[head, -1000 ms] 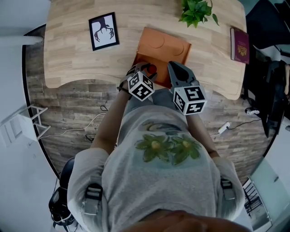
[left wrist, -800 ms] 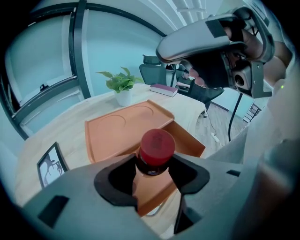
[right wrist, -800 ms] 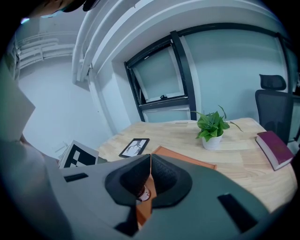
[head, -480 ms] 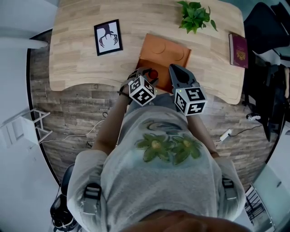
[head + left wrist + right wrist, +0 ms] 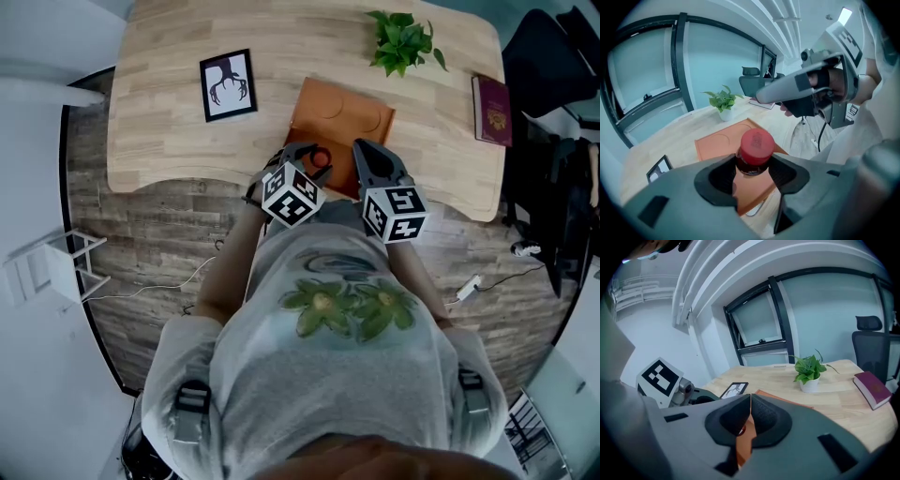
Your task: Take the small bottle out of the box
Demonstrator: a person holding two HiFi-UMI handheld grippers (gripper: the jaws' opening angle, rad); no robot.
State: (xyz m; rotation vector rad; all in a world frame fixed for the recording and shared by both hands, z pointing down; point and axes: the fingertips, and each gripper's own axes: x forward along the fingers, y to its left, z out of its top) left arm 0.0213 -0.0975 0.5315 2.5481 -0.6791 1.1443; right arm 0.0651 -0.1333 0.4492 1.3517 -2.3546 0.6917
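Observation:
A small dark bottle with a red cap (image 5: 755, 149) stands upright between the jaws of my left gripper (image 5: 752, 171), whose pads press on its neck. In the head view the red-capped bottle (image 5: 320, 157) shows at the left gripper (image 5: 302, 164), over the near edge of the flat orange box (image 5: 342, 120). My right gripper (image 5: 370, 161) hovers beside it on the right, over the box's near right part. In the right gripper view its jaws (image 5: 750, 411) meet tip to tip with nothing between them. The orange box (image 5: 719, 143) lies below the bottle.
On the wooden table (image 5: 169, 112) lie a framed black-and-white picture (image 5: 228, 84), a potted green plant (image 5: 401, 42) and a dark red book (image 5: 494, 110). A black office chair (image 5: 874, 345) stands beyond the table. Cables run over the floor (image 5: 178, 272).
The view has shifted slightly; both grippers and the bottle keep their places relative to the box. The left gripper's hold on the bottle is unchanged.

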